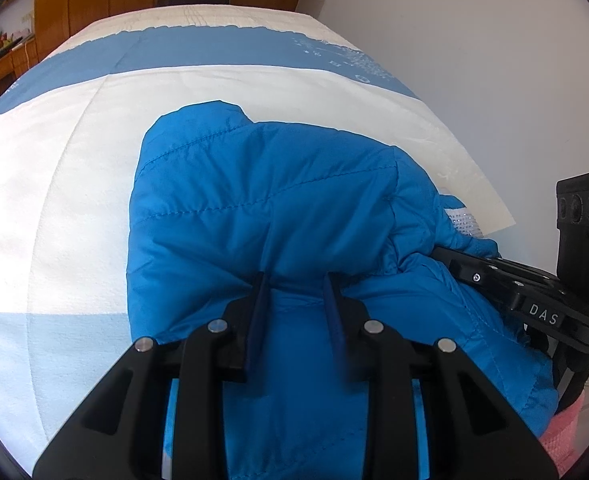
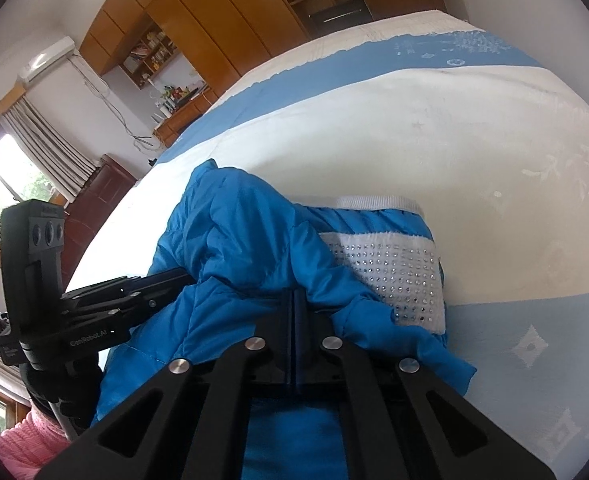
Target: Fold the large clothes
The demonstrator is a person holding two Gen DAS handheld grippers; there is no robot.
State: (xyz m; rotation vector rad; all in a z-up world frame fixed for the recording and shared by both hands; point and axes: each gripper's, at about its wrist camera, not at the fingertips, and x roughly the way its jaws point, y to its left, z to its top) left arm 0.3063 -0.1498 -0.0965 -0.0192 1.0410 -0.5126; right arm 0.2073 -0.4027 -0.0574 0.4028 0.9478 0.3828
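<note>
A bright blue quilted jacket (image 1: 254,200) lies bunched on the bed; it also shows in the right wrist view (image 2: 238,248), with a white studded panel (image 2: 394,268) and a white knit hem (image 2: 378,202). My left gripper (image 1: 296,280) has its fingers apart, pushed into a fold of the jacket, with fabric between them. My right gripper (image 2: 294,300) is shut on a fold of the jacket near the studded panel. The right gripper's body (image 1: 514,284) shows at the right of the left wrist view. The left gripper's body (image 2: 94,304) shows at the left of the right wrist view.
The bed cover (image 1: 74,184) is white with light blue bands (image 2: 534,352). A plain wall (image 1: 474,40) runs along the bed's right side. Wooden wardrobes (image 2: 222,12), a desk (image 2: 182,116) and a window with curtains (image 2: 34,136) stand beyond the bed. A pink sleeve (image 2: 26,440) shows low.
</note>
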